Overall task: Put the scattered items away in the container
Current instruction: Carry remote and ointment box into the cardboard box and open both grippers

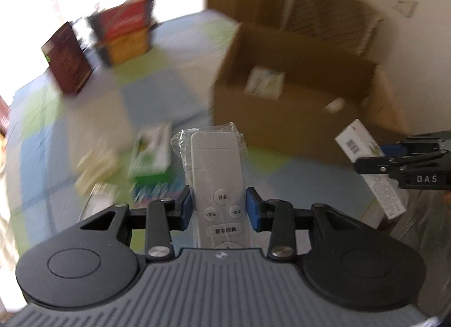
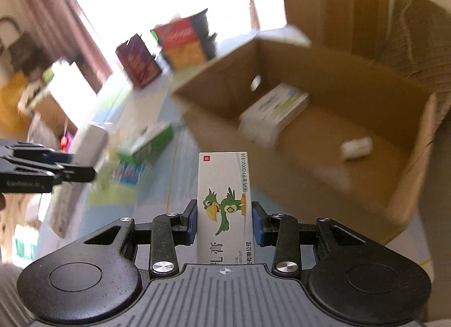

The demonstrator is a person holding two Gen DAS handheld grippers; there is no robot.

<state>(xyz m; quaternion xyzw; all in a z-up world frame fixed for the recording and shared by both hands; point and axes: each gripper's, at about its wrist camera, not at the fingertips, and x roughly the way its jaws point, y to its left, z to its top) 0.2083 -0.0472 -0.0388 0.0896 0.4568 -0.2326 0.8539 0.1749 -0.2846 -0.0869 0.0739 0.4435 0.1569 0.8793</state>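
Observation:
My left gripper (image 1: 220, 208) is shut on a white remote control (image 1: 215, 169) wrapped in clear plastic, held above the checkered cloth. My right gripper (image 2: 224, 221) is shut on a white medicine box (image 2: 225, 200) printed with a green parrot; the same medicine box (image 1: 366, 155) and right gripper (image 1: 375, 162) show at the right edge of the left wrist view. An open cardboard box (image 1: 282, 112) (image 2: 324, 140) lies ahead of both, holding a white-green packet (image 2: 274, 112) and a small white item (image 2: 356, 147). The left gripper (image 2: 81, 173) shows at the left of the right wrist view.
Several small boxes lie scattered on the cloth, among them a green-white box (image 1: 152, 152) (image 2: 149, 143). Farther back stand a dark red box (image 1: 67, 59) (image 2: 139, 64) and a stacked red and yellow box (image 1: 126, 33) (image 2: 183, 45). A wooden door (image 2: 324, 2) and a bright window are behind.

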